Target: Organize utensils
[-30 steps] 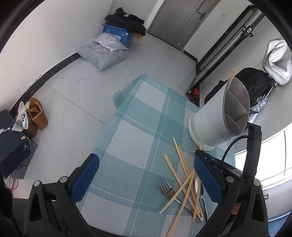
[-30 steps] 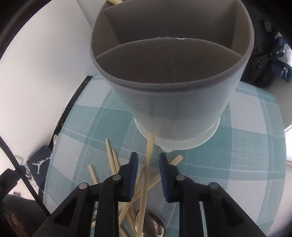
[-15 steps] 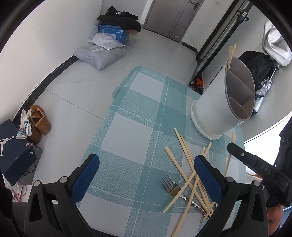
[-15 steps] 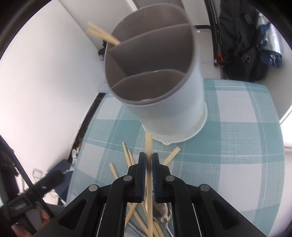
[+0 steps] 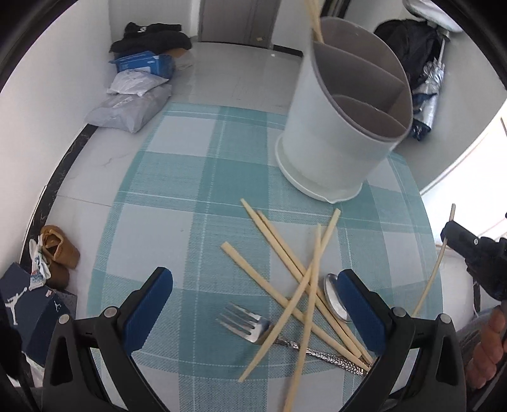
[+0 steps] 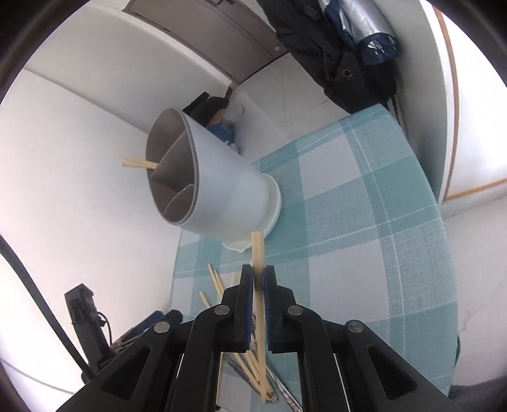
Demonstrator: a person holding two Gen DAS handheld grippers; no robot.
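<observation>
A white utensil holder (image 5: 342, 133) with grey dividers stands on the checked teal cloth (image 5: 177, 202), with chopsticks (image 5: 313, 19) in its far compartment. Several loose chopsticks (image 5: 285, 275), a fork (image 5: 247, 323) and a spoon (image 5: 334, 294) lie in a pile in front of it. My left gripper (image 5: 253, 304) is open above the pile. My right gripper (image 6: 258, 279) is shut on one chopstick (image 6: 257, 250) and holds it lifted, right of the pile. It also shows in the left wrist view (image 5: 456, 237). The holder (image 6: 215, 180) appears tilted in the right wrist view.
The table edge curves at the left and right. On the floor beyond lie bags and a blue box (image 5: 139, 82), shoes (image 5: 57, 253) and a dark shoebox (image 5: 28, 301). A black backpack (image 6: 348, 63) sits by the wall.
My right gripper closed on one chopstick and lifted it up and to the right, away from the pile. My left gripper tilted down toward the pile and stayed open.
</observation>
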